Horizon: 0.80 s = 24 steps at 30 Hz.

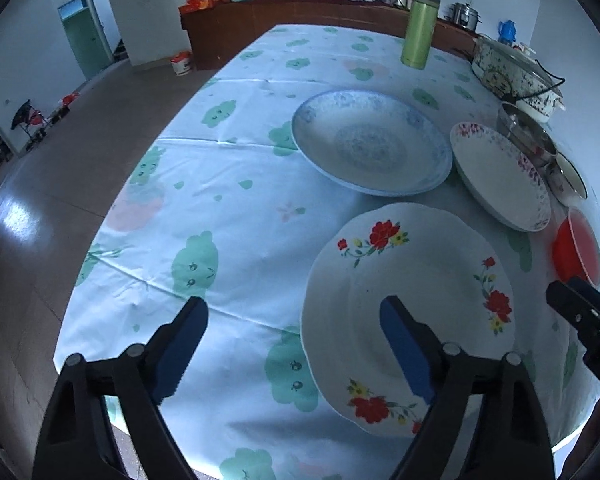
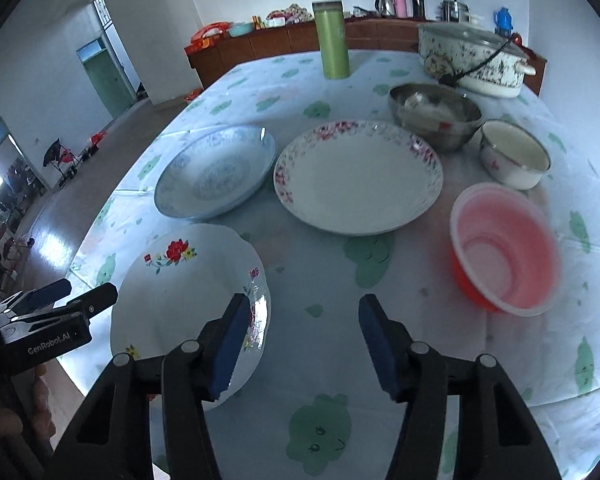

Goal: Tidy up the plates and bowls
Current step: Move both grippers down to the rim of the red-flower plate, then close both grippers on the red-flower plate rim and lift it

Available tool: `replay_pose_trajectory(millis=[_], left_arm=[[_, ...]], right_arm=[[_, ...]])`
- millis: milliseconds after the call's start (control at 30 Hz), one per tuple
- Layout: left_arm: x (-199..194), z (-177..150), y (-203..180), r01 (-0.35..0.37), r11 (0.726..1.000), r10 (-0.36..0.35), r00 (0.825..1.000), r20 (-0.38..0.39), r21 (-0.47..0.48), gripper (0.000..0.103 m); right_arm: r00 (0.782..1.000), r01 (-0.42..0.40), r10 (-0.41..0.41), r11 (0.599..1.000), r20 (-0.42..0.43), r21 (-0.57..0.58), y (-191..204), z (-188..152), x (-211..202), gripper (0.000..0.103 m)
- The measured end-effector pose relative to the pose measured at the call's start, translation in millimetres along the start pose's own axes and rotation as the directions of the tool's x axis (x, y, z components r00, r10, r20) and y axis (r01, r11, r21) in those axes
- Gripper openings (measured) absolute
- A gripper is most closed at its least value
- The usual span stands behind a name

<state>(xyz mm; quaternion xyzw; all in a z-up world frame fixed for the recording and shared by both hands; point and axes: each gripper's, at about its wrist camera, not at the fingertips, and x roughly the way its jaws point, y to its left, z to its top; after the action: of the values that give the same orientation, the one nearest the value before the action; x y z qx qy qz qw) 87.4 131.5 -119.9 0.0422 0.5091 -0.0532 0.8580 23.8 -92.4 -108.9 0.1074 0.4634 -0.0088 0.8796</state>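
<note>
- The left claw (image 1: 294,344) hovers wide open and empty over the near edge of the surface (image 1: 228,208); its right finger hangs above the red-flower plate (image 1: 416,276), so that plate looks like the one it is lined up to take.
- The right claw (image 2: 300,342) is also spread wide and holds nothing, poised over bare cloth between the red-flower plate and the red bowl (image 2: 504,248).
- Three plates lie flat and separate: the red-flower plate nearest, the blue plate (image 2: 214,172) behind it, and the pink-rimmed plate (image 2: 358,176) just beside the blue one. Nothing is stacked yet, so the sorting seems barely begun.
- The bowls cluster on the right: the red bowl, a white bowl (image 2: 514,154) and a steel bowl (image 2: 436,114) with something pale inside, probably so like goes with like.
- A green flask (image 2: 332,38) and a lidded pot (image 2: 472,58) stand at the far end, out of the way.
- Writing: "GenRobot.AI" reads on the left claw's body in the right view; no other text is legible.
</note>
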Motion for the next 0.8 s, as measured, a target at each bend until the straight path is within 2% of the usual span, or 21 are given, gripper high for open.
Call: replay_pose_trajectory(millis=[67,200,333,400,533,633,700,800], left_arm=[[5,2,1,0.021,1.0,-0.021,1.0,-0.015,0.01,0.077],[14,4,6,0.044,0.999,-0.043,0.998,-0.036,0.018,0.07],[22,7,15,0.073,0.997,-0.071,0.996,-0.054,0.018,0.056],[27,9,15,0.081,0.996,-0.08,0.995,-0.065,0.024,0.056],[33,11,10,0.108,0.993,-0.104,0.992,-0.078,0.051,0.055],[39,13,4,0.132,0.989,-0.125,0.988,-0.095,0.072,0.051],[44,13,2,0.136,0.988,-0.127,0.986,-0.108,0.076,0.049],[49,13,3,0.166,0.983,-0.156,0.979,-0.133,0.072,0.038]], right_arm=[[1.0,-0.01,0.01,1.0,-0.017,0.004,1,-1,6,0.059],[0.997,-0.049,0.051,0.998,-0.063,0.03,3,-2,20,0.059],[0.993,-0.068,0.075,0.995,-0.094,0.074,-2,-5,32,0.059],[0.991,-0.073,0.082,0.994,-0.104,0.085,-2,-7,36,0.051],[0.988,-0.085,0.095,0.992,-0.123,0.09,0,-8,44,0.049],[0.986,-0.091,0.103,0.992,-0.134,0.089,2,-8,49,0.048],[0.983,-0.095,0.109,0.991,-0.148,0.097,0,-9,53,0.044],[0.98,-0.117,0.13,0.989,-0.15,0.094,1,-8,56,0.04]])
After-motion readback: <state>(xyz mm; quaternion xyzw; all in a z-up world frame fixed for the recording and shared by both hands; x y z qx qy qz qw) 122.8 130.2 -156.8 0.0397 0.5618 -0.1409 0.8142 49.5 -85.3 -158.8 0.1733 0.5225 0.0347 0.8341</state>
